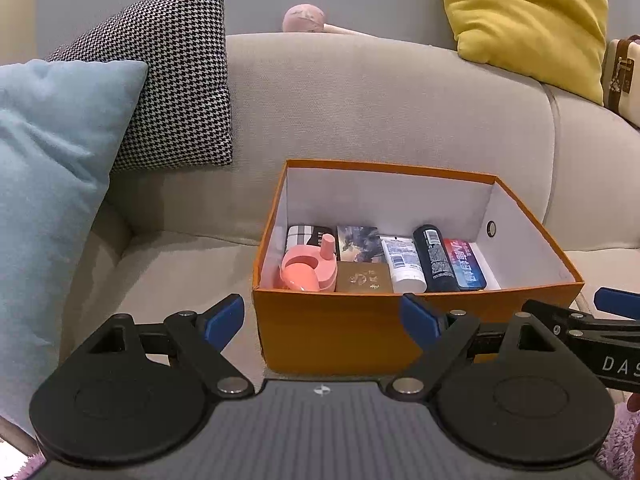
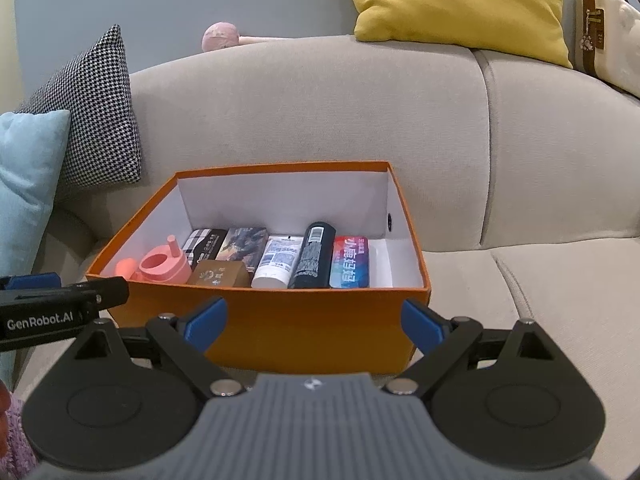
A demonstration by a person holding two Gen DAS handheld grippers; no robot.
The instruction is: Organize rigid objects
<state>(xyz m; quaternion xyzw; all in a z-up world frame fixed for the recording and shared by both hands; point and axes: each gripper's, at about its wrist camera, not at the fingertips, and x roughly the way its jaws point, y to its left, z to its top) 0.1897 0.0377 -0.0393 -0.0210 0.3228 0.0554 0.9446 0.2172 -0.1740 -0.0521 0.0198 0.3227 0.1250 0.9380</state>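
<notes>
An orange cardboard box with a white lining sits open on the seat of a beige sofa. Seven things lie packed along its near side. From left to right: a pink plastic cup tipped over, a small brown box with a plaid-patterned pack and a picture-printed pack behind it, a white tube, a black bottle lying flat, and a red and blue card pack. The far half of the box floor is bare.

Both tools hang just in front of the box, empty. The left tool has its blue-tipped fingers spread wide apart, with nothing between them. The right tool is likewise spread wide and holds nothing. Each tool shows at the edge of the other's view, side by side and near each other.

Around the box: a pale blue cushion and a houndstooth cushion lean at the left end of the sofa. A mustard yellow cushion rests on the sofa back. A cream case with brown trim sits at far right. A pink plush shape peeks over the backrest.
</notes>
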